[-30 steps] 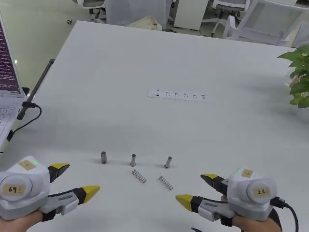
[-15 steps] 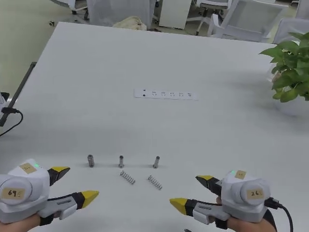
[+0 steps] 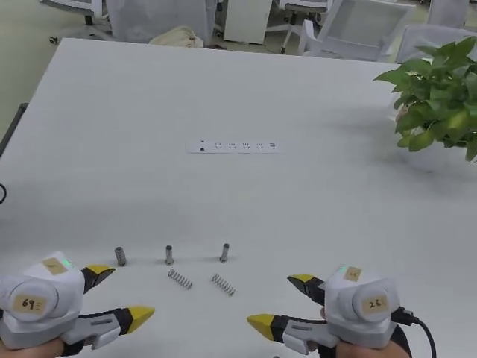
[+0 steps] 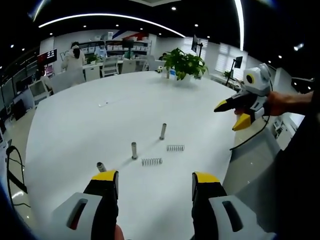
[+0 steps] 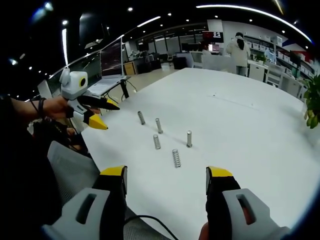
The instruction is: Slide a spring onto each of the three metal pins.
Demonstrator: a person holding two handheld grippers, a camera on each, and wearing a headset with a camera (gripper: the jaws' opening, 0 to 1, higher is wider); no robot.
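Two springs (image 3: pixel 179 279) beside three pins (image 3: pixel 169 255), between spread left claw (image 3: pixel 131 291) and spread right claw (image 3: pixel 272 300)

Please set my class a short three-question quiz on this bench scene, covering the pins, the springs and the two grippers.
1. True or false: the left gripper and the right gripper both have their jaws apart and hold nothing.
2. How many springs lie loose on the table? A one, B two, C four.
3. Do the loose springs lie nearer to the person than the row of pins, or farther away?
Key: 1 true. 2 B. 3 nearer.
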